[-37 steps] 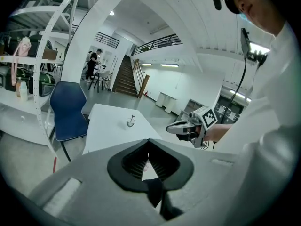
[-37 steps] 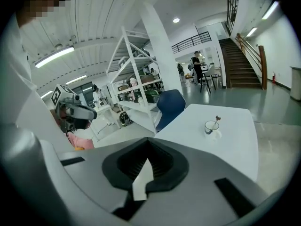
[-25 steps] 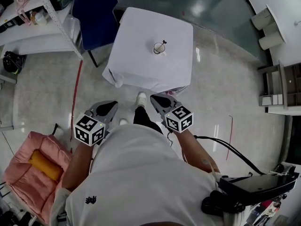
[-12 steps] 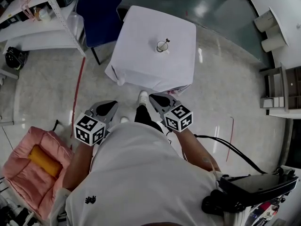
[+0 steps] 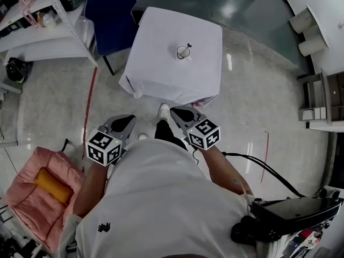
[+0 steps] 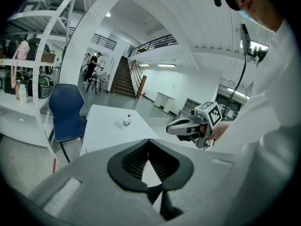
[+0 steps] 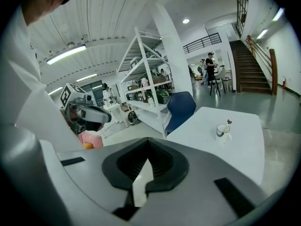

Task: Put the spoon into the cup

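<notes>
A small white cup [image 5: 183, 52] stands on a table draped in a white cloth [image 5: 161, 74], far ahead of me. A spoon [image 5: 187, 47] sits in the cup with its handle sticking out. The cup [image 6: 126, 121] and the cup [image 7: 222, 130] with the spoon [image 7: 227, 123] also show in both gripper views. My left gripper [image 5: 124, 123] and right gripper [image 5: 180, 113] hang close to my body, well short of the table. Both are shut with nothing between the jaws. From the left gripper view [image 6: 149, 142] the right gripper [image 6: 176, 127] shows. From the right gripper view [image 7: 148, 144] the left gripper [image 7: 101, 116] shows.
A blue chair [image 5: 110, 12] stands left of the table beside a white shelving rack [image 5: 48, 15]. A pink padded bag [image 5: 32, 187] lies at my lower left. A black cable [image 5: 263, 168] and a black device [image 5: 290, 214] are at lower right.
The head view has shifted slightly; both grippers stay where they were, still shut and empty. The spoon stays in the cup.
</notes>
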